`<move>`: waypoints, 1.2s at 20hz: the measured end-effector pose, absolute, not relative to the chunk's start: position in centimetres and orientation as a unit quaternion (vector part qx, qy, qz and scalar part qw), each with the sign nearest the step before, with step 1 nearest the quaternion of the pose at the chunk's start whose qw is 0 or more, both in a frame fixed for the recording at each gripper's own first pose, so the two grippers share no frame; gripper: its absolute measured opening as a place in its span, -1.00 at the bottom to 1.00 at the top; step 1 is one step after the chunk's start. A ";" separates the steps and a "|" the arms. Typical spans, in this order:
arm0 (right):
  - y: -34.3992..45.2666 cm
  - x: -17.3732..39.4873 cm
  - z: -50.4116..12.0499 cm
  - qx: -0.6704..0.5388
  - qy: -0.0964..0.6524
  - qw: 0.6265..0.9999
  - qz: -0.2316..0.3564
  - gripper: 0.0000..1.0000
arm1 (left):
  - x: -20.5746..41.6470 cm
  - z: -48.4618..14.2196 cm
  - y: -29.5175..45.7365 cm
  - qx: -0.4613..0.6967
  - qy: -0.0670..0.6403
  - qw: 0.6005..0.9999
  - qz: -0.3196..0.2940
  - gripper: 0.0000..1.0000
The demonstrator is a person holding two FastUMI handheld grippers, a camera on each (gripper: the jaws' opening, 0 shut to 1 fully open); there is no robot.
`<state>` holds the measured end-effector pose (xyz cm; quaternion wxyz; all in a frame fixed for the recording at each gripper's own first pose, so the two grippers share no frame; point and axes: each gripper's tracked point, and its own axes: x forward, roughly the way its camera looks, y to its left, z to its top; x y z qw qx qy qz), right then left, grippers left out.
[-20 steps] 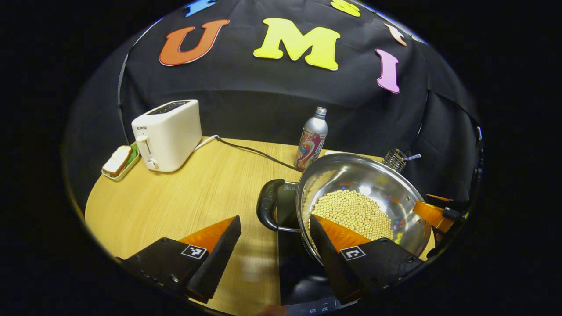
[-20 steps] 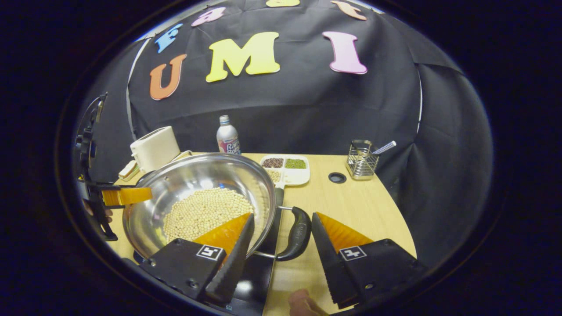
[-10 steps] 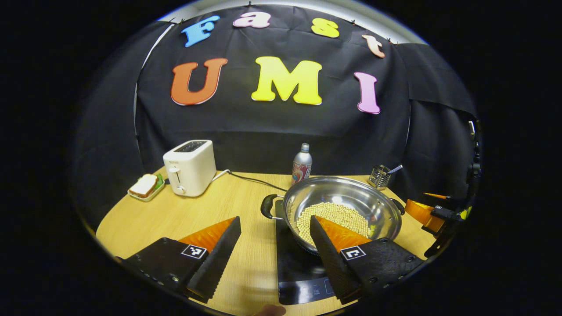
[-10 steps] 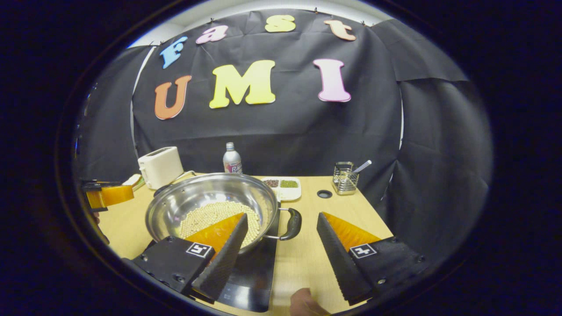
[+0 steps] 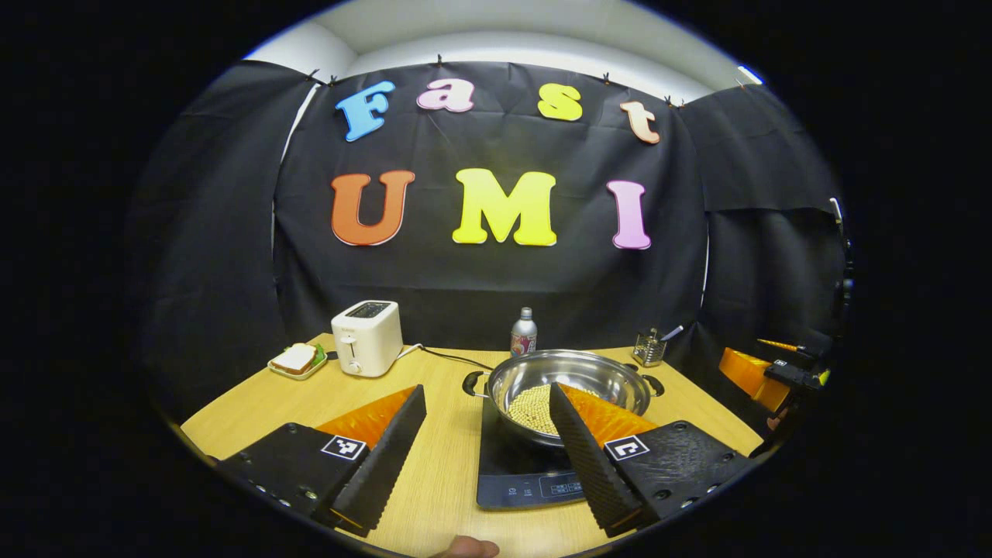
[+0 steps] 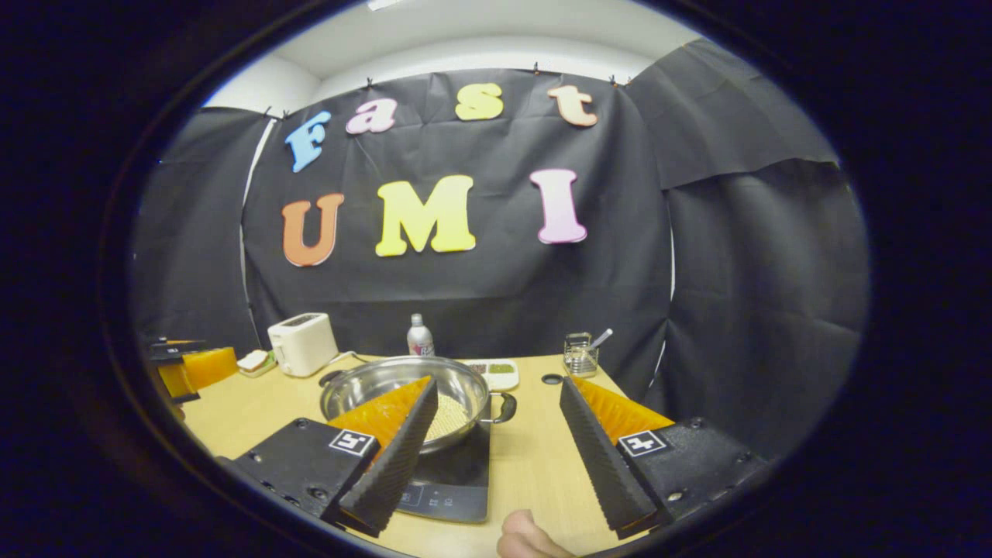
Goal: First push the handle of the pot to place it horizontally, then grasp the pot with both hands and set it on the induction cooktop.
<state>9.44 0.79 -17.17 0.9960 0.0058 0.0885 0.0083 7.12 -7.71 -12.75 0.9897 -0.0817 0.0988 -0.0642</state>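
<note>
A steel pot (image 5: 612, 381) holding pale beans rests on the black induction cooktop (image 5: 511, 473); its black handles (image 5: 470, 383) point left and right. In the right gripper view the same pot (image 6: 364, 384) sits on the cooktop (image 6: 457, 480), one handle (image 6: 506, 407) toward the right. My left gripper (image 5: 488, 442) is open, well back from the pot and above the table's near edge. My right gripper (image 6: 496, 434) is open too, drawn back, nothing between its fingers. Each gripper shows at the edge of the other's view: the right gripper (image 5: 756, 372), the left gripper (image 6: 198, 366).
On the wooden table (image 5: 310, 403) stand a white toaster (image 5: 366, 337), a dish with bread (image 5: 297, 359), a drink bottle (image 5: 524, 332), a wire holder (image 5: 649, 349) and a divided tray of grains (image 6: 496, 372). A cord (image 5: 449, 356) runs behind the pot. A fingertip (image 6: 527, 535) shows at the bottom.
Both grippers have pulled back and up from the pot's handles, staying open. The pot stays on the cooktop and looks much smaller now.
</note>
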 end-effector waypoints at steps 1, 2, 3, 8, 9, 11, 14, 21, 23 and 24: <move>0.8 8.3 -16.5 0.002 0.082 0.997 0.008 0.97 | 6.1 -12.3 -8.1 -0.082 0.097 0.990 -0.068 0.92; 0.8 7.0 -15.8 -0.004 0.078 0.997 0.007 0.98 | 5.2 -11.6 -8.2 -0.079 0.093 0.990 -0.072 0.92; 0.8 5.7 -14.9 -0.009 0.072 0.997 0.007 0.99 | 4.4 -10.7 -8.2 -0.075 0.085 0.991 -0.073 0.91; 0.4 0.7 -10.5 -0.016 0.042 0.999 -0.005 0.99 | 1.5 -7.7 -8.1 -0.079 0.060 0.992 -0.078 0.91; 0.5 0.0 -9.7 -0.014 0.036 0.999 -0.003 0.99 | 1.1 -7.1 -7.5 -0.077 0.054 0.993 -0.073 0.91; 0.3 -0.8 -8.4 -0.014 0.026 1.000 -0.006 0.99 | 0.4 -6.2 -6.1 -0.074 0.046 0.995 -0.055 0.91; -0.8 -2.1 -6.5 0.005 -0.005 1.000 -0.019 0.99 | -0.8 -5.3 -5.2 -0.082 0.038 0.995 -0.051 0.92; -2.0 -3.6 -6.5 0.011 -0.011 1.000 -0.026 0.92 | -2.9 -4.9 -2.6 -0.075 0.020 0.996 -0.040 0.91; -1.9 -3.9 -6.2 0.006 -0.017 1.000 -0.024 0.92 | -2.9 -4.9 -2.7 -0.067 0.019 0.997 -0.042 0.91; -2.0 -4.1 -6.1 0.003 -0.019 0.999 -0.026 0.92 | -3.0 -4.8 -2.7 -0.065 0.018 0.997 -0.041 0.91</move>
